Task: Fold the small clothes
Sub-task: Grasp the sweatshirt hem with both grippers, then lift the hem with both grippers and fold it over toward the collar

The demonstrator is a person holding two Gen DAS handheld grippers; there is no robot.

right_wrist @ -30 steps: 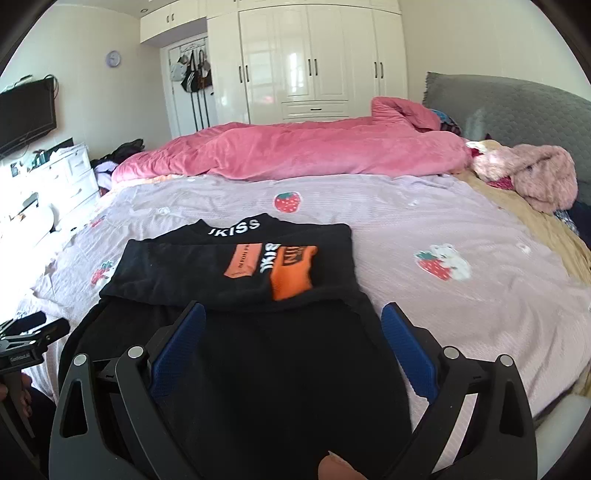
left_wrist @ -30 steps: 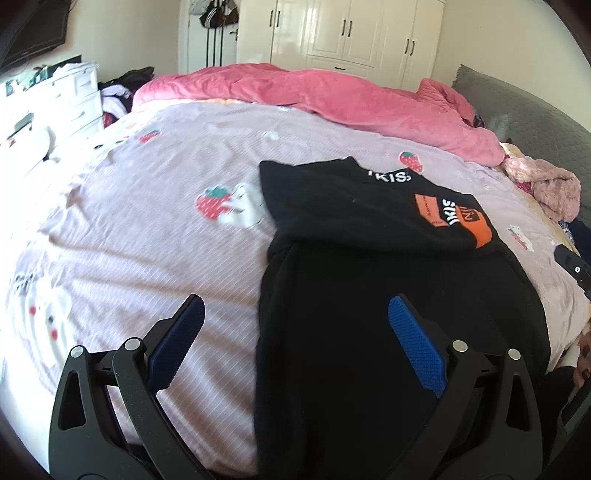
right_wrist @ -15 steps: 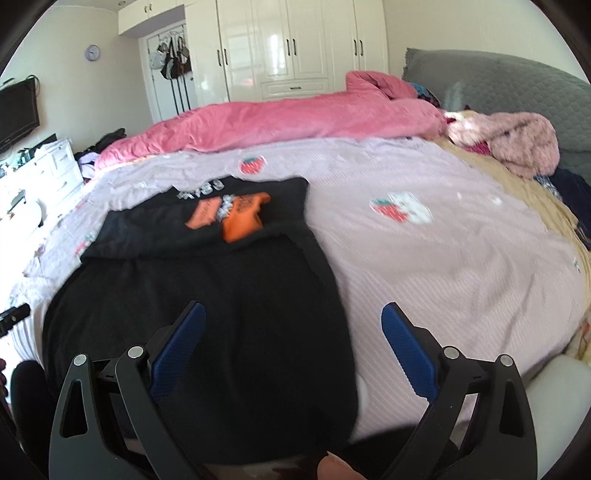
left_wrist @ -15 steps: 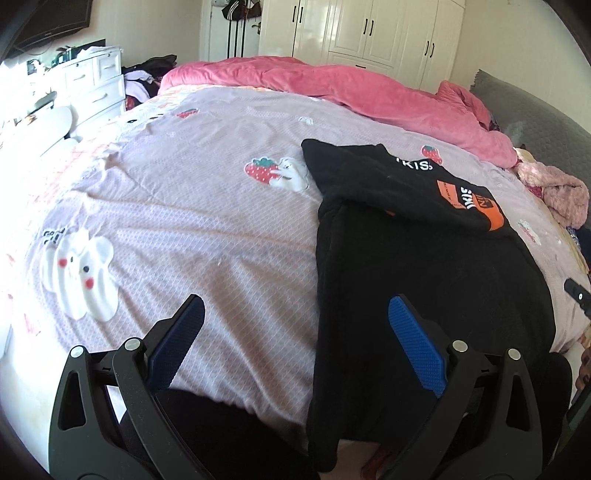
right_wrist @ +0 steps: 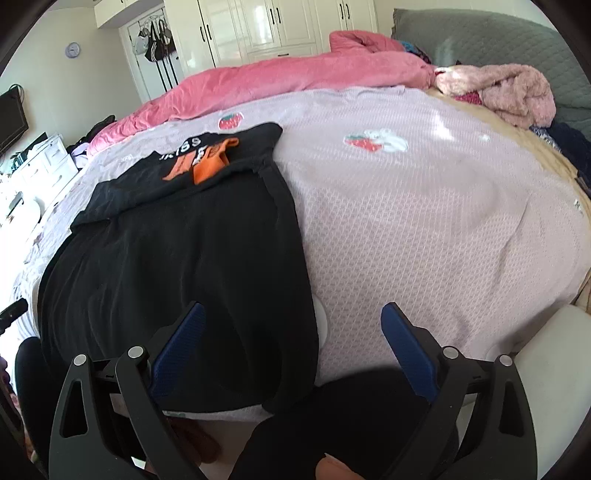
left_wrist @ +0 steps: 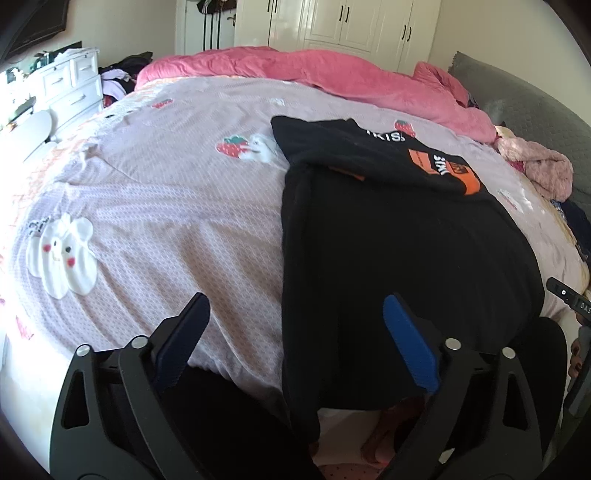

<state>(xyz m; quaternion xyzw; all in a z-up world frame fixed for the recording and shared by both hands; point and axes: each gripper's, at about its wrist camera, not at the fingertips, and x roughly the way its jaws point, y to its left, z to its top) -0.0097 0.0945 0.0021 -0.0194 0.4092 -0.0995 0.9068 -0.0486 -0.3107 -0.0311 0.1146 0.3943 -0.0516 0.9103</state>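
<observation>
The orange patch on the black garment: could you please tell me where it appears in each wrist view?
Left wrist view: orange patch sits upper right, at the black garment's far end.
Right wrist view: orange patch sits upper left, again at the far end.
Shared landmark: the pink duvet beyond it.

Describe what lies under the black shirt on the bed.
The black shirt lies on the lilac bedspread with strawberry prints. Whatever pattern sits directly beneath the shirt is covered.

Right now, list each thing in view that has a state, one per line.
black garment: spread flat, top part folded down, hem overhanging the bed edge
left gripper: open, holding nothing, jaws just been closing slightly
right gripper: open, holding nothing
pink duvet: bunched up
wardrobe doors: closed
</observation>
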